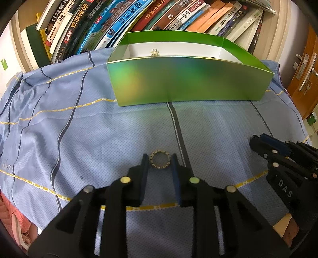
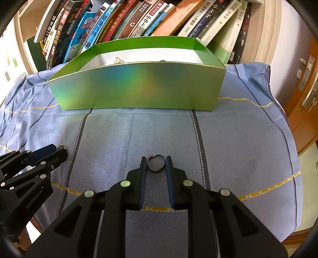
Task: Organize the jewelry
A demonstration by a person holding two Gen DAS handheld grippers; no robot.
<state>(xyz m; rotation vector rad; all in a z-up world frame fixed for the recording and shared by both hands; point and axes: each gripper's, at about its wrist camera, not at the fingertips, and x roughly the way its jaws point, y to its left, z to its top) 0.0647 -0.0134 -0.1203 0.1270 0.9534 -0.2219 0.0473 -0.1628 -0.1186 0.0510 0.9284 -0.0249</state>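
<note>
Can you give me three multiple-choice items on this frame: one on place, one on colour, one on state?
1. Where does the green box stand?
A. On the blue cloth, in front of the books
B. On top of the books
C. On a bare wooden floor

2. What colour is the small ring between the fingers of the right gripper?
A. Gold
B. Black
C. Red

3. How does the gold ring lie at the left gripper?
A. Lifted clear of the cloth
B. Inside the box
C. Flat on the cloth between the two fingers

Key: 1 A, the box sits on the cloth with book spines behind it. 2 B, the right wrist view shows a dark loop. 3 C, the left wrist view shows it lying on the fabric between the fingers.
</note>
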